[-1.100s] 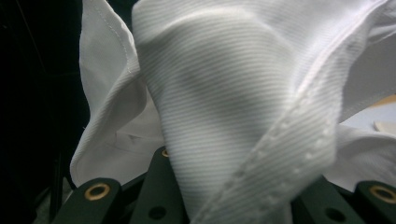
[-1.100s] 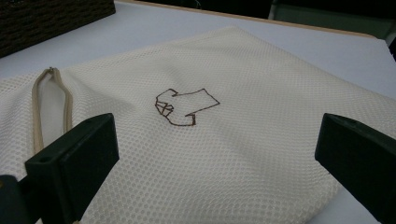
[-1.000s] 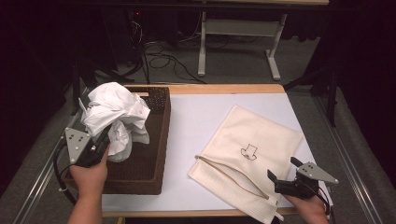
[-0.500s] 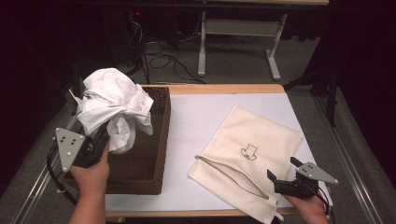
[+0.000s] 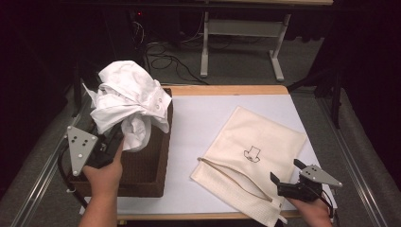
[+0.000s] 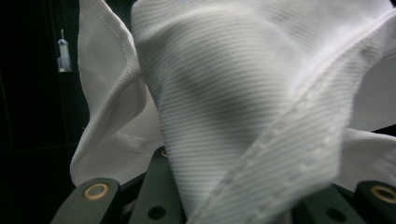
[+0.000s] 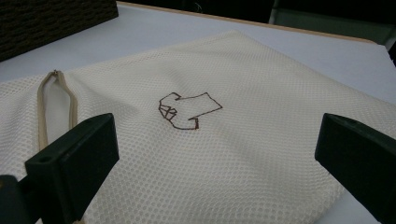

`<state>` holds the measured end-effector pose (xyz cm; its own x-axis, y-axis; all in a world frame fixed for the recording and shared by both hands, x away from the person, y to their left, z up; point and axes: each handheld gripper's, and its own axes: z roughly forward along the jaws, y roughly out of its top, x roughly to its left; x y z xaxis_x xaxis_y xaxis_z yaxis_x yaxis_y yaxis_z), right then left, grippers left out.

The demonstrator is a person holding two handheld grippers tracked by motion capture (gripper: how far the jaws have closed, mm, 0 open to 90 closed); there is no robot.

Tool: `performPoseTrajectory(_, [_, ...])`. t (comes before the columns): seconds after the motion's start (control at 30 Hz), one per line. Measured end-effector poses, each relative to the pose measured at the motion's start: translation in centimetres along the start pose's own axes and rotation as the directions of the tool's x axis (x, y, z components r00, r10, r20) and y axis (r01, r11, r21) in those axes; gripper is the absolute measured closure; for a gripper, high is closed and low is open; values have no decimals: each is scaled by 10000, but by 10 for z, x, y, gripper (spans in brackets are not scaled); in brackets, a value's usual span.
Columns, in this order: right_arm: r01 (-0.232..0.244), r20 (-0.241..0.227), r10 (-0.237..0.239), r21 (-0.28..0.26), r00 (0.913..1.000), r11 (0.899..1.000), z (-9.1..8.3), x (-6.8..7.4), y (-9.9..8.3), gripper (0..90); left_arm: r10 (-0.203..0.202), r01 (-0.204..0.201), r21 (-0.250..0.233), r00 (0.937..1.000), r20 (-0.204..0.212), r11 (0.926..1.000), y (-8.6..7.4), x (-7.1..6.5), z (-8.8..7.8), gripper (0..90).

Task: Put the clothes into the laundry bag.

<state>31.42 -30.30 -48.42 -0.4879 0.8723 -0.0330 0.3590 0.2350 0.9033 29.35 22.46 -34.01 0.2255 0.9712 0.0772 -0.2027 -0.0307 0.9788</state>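
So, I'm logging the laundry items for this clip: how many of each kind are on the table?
White shirt: 1, bunched, lifted over the basket in the left gripper
Cream mesh laundry bag: 1, flat, zip partly open
Dark wicker basket: 1
Total: 3

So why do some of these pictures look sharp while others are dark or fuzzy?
High view: the table is brightly lit, the room behind nearly black. Left gripper view: the white shirt sits so close that it is soft and shadowed in its folds. Right gripper view: the mesh bag is crisp and evenly lit, while the right hand-held gripper blurs at the edges.
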Motion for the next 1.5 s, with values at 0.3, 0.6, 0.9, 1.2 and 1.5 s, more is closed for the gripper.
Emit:
performPoseTrajectory(0.3, [52,-24,-52,-30,10000,10000,-1,0,0,3,-129,143,-153,9960,888,9998,7,-26,10,746])
performPoseTrajectory(0.6, [86,-46,-87,-70,10000,9999,-1,0,1,3,-194,208,-62,9837,1785,9998,4,-58,13,745])
performPoseTrajectory(0.9, [218,-207,-220,-53,9995,9997,0,4,1,36,-442,429,107,9595,2783,9990,-7,-89,1,744])
performPoseTrajectory(1.2, [479,-337,-481,-47,9983,9988,3,11,3,74,-671,568,394,9332,3530,9976,-22,-110,-19,743])
performPoseTrajectory(1.5, [770,-976,-731,363,9925,9964,9,29,4,120,-513,415,333,9171,3952,9986,-34,-117,-31,741])
